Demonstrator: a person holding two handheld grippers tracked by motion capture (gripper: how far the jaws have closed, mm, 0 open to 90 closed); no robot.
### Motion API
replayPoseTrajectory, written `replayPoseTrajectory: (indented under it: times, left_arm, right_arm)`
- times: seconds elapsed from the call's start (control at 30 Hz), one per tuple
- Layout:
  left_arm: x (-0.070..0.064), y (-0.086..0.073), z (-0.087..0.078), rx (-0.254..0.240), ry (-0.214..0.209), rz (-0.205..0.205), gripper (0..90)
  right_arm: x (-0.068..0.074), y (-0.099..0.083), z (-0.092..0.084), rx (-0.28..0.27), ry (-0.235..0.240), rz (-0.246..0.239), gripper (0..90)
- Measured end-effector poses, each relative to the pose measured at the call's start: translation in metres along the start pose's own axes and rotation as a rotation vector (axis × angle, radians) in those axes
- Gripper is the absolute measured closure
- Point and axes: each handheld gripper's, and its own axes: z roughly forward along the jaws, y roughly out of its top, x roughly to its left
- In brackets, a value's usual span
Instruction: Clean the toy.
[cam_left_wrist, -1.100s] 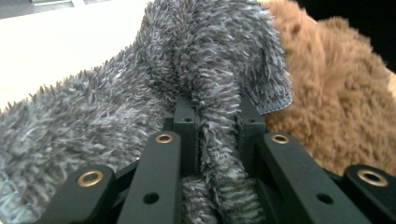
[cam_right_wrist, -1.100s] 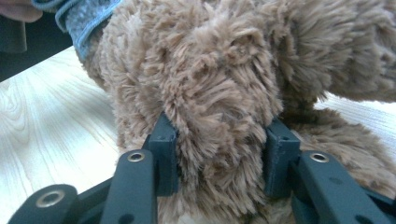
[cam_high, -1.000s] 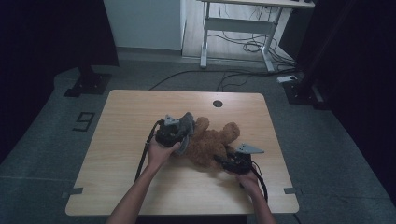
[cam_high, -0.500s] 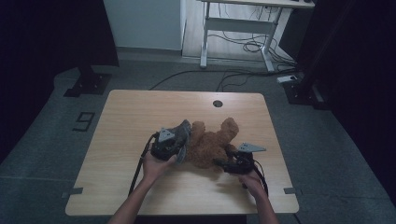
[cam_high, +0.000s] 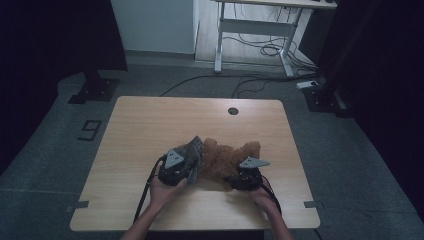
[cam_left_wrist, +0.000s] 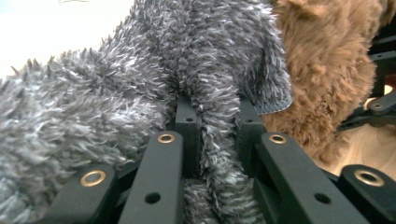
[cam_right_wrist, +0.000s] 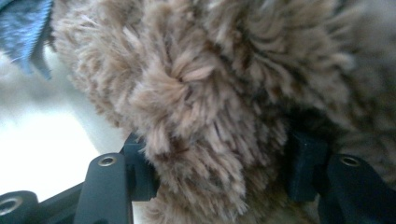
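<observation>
1. We see both forearms enter from the near edge of the counter (cam_high: 150, 125), each hand low behind its claw.
2. The left claw (cam_left_wrist: 212, 126) is clamped on a fold of grey fuzzy cloth (cam_left_wrist: 140, 70).
3. The right claw (cam_right_wrist: 219, 168) has just been closing, with brown fur between its jaws; we cannot tell whether they press it.
4. The brown plush toy (cam_high: 225, 160) lies between the claws, its long axis running from one to the other.

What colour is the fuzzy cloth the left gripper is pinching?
Grey, with pale-tipped fibres: the fuzzy cloth shows best in the left gripper view.
</observation>
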Motion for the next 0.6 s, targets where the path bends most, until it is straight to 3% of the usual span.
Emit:
replayPoseTrajectory:
  times: [0.1,0.23,0.37,0.6]
  left_arm:
    - [0.003,0.008,0.009,0.004,0.021,-0.001,76.7]
    - [0.009,0.017,0.027,-0.016,0.025,-0.052,76.8]
    - [0.008,0.025,0.035,0.0,0.029,-0.051,76.8]
    - [0.005,0.044,0.023,0.018,-0.004,-0.037,75.7]
  right_arm:
    - [-0.005,0.004,0.009,-0.023,-0.035,0.026,44.1]
    - [-0.015,0.009,0.02,-0.053,-0.07,0.056,45.7]
    - [-0.022,0.012,0.023,-0.066,-0.09,0.063,45.9]
    - [-0.022,0.008,0.019,-0.075,-0.088,0.049,46.9]
